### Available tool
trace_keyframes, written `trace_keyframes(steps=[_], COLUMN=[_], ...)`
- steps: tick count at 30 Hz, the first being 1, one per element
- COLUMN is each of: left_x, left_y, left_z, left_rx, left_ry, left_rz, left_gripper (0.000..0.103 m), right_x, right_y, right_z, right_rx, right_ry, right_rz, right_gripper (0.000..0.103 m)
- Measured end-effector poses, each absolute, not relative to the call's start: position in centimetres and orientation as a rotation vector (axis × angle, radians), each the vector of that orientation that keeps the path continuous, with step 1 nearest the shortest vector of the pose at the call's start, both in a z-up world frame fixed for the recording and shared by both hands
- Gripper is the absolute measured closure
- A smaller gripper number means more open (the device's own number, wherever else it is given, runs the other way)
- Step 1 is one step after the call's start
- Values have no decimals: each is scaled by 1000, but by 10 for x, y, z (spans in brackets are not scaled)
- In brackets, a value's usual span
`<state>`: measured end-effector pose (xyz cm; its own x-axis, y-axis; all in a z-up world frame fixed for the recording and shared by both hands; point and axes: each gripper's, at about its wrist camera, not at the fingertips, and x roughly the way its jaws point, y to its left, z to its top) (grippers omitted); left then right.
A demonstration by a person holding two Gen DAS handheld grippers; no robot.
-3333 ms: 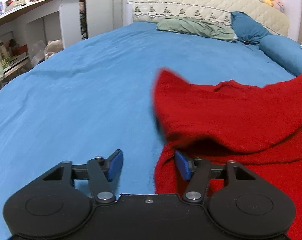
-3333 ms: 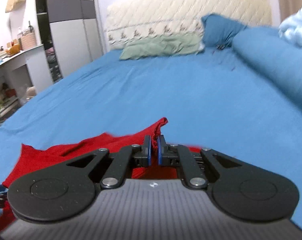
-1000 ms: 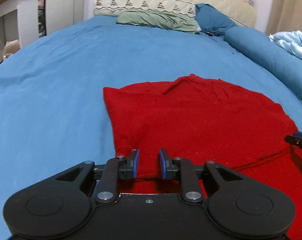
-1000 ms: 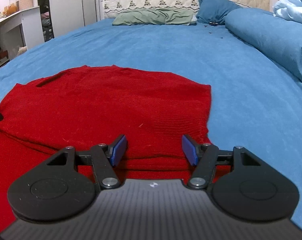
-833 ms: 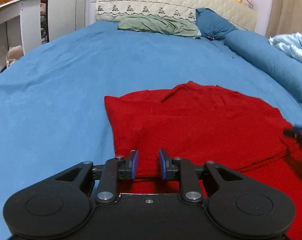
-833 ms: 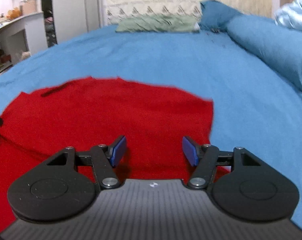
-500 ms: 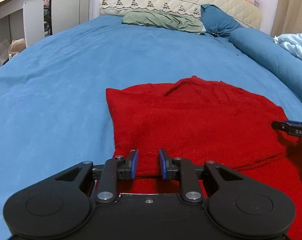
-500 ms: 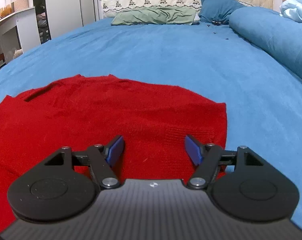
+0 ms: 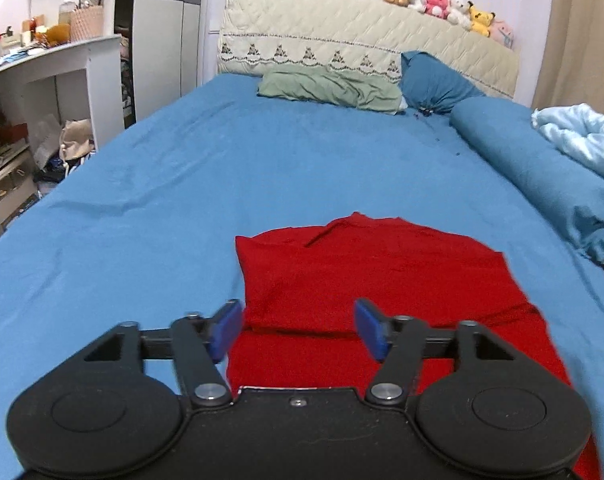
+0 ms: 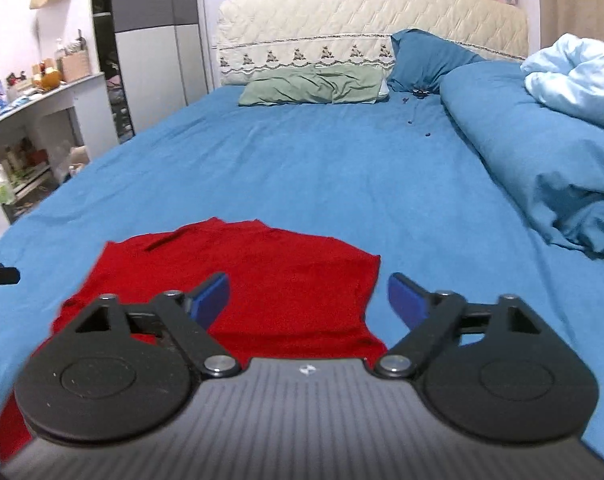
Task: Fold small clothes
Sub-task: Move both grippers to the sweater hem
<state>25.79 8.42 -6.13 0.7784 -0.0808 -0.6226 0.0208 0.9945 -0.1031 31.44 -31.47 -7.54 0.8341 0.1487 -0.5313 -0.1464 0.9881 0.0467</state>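
Below, red knit garment point(image 9: 382, 280) folded flat, apparently wool, both jaws opening, empty.

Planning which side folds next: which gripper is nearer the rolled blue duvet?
Right. The right gripper hangs over the red garment's duvet-side edge; the left gripper, jaws opening, is over its far edge from the duvet.

Black left gripper point(image 9: 298, 332) — blue-padded jaws, silver screws.
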Motion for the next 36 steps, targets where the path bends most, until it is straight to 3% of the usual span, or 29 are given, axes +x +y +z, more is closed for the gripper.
trace_keyframes(steps=[2, 4, 9, 15, 20, 22, 25, 36], left_x=[234, 206, 150, 105, 93, 93, 97, 97], left_y=[84, 86, 95, 108, 113, 114, 112, 104], left_z=[-49, -40, -42, -80, -123, -138, -157, -206], left_rx=[-102, -118, -108, -97, -122, -140, -144, -136], left_ry=[678, 674, 697, 771, 857, 889, 931, 1057], left_rz=[-59, -67, -63, -24, -20, -28, -43, -62], left_gripper=[14, 7, 7, 7, 20, 27, 36, 56], right_x=[284, 255, 187, 132, 109, 106, 102, 100], right_y=[-319, -323, -336, -340, -340, -341, -345, -349], right_z=[-64, -57, -58, -94, -149, -170, -196, -225], right_rx=[0, -9, 13, 0, 6, 13, 33, 62], right_ry=[582, 603, 660, 755, 845, 877, 920, 968], right_rz=[166, 165, 161, 135, 92, 69, 39, 21], right_gripper=[0, 0, 0, 0, 3, 11, 15, 19])
